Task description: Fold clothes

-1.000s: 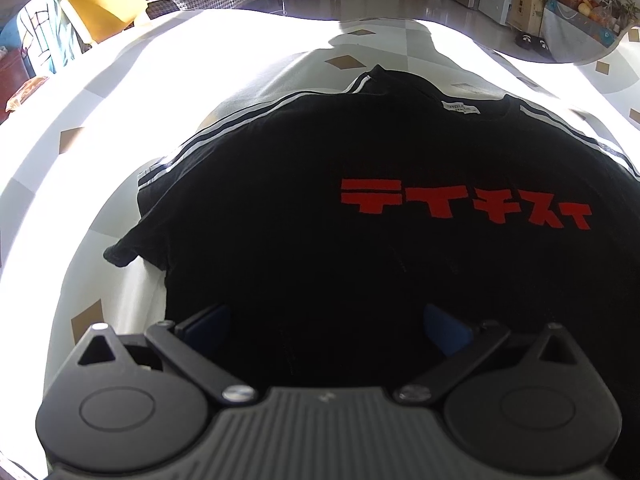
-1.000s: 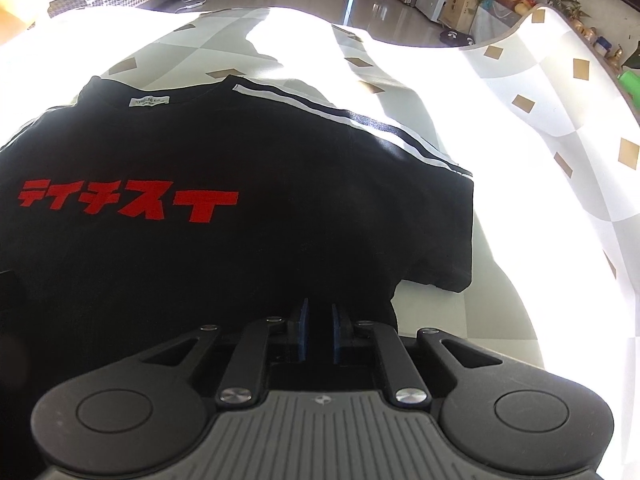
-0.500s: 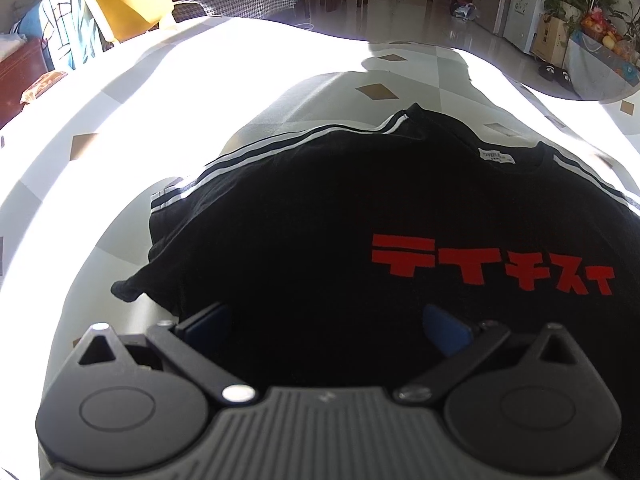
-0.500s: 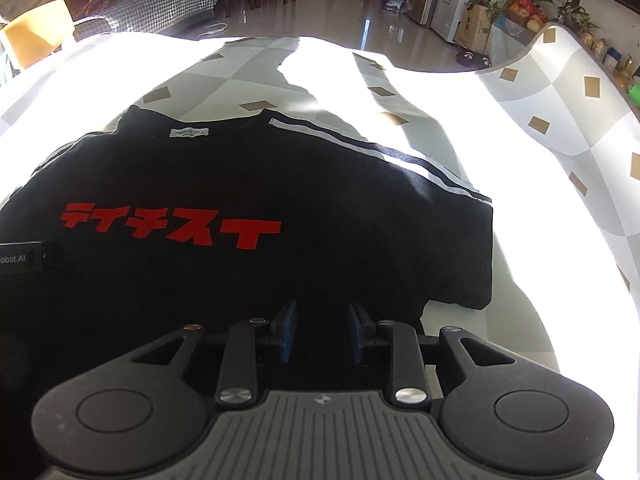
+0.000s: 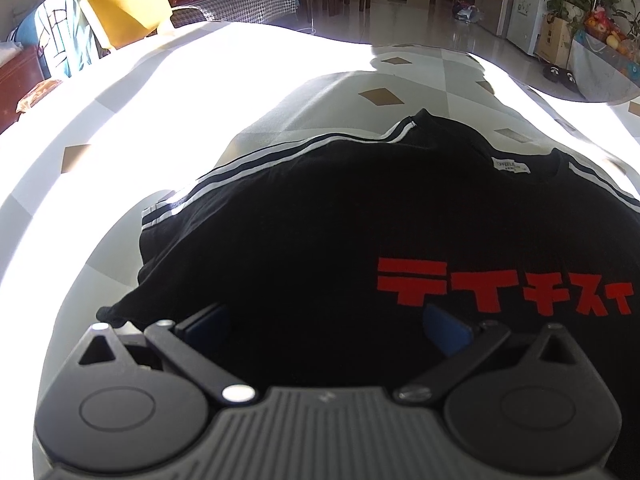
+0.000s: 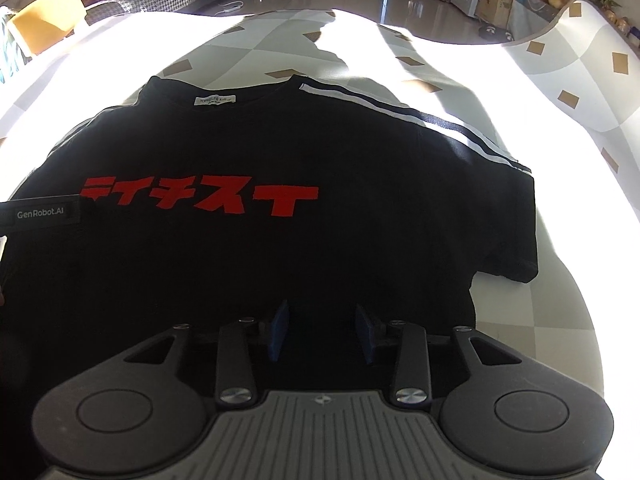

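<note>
Black cotton with red letters, the T-shirt (image 6: pixel 280 248) lies flat, face up, on the checked table cover (image 5: pixel 120 128), its collar toward the far edge, spread so that it can be folded. The left gripper (image 5: pixel 326 326) stands wide open above the shirt's near part, beside a sleeve, gripping nothing. The right gripper (image 6: pixel 322 330) is opening over the hem area; no cloth is seen pinched between its pads. The hem itself is hidden under both tools, and deep shadow hides any wrinkles.
</note>
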Tool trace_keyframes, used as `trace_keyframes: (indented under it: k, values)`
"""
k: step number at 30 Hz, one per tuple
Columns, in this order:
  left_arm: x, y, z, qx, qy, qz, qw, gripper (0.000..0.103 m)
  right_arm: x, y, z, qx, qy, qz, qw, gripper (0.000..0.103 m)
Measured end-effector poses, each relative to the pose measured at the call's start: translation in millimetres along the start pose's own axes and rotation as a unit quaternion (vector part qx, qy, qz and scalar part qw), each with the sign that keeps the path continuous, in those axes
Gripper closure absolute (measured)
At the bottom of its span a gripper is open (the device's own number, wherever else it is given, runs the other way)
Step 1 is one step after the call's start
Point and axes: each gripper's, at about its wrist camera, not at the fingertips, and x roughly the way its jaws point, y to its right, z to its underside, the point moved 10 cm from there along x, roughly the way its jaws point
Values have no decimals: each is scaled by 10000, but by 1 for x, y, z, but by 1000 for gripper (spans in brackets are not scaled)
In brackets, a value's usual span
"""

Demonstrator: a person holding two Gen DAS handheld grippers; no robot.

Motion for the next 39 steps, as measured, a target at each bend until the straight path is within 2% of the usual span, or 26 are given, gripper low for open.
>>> trace_keyframes:
  k: [11, 26, 33, 39]
  values:
    - [11, 4, -13, 102, 49, 43, 9999, 0, 2, 14, -6, 304, 7, 206, 9993, 66]
    - [26, 13, -32, 137, 84, 81, 9998, 0, 0, 17, -6, 441, 87, 388, 9982, 59]
    - [31, 14, -37, 203, -91, 119, 9997, 0, -3, 13, -3, 372, 67, 484, 9981, 57]
    - [16, 5, -24, 198, -312, 76, 9993, 0, -15, 11, 7, 416, -78, 357, 9985, 57]
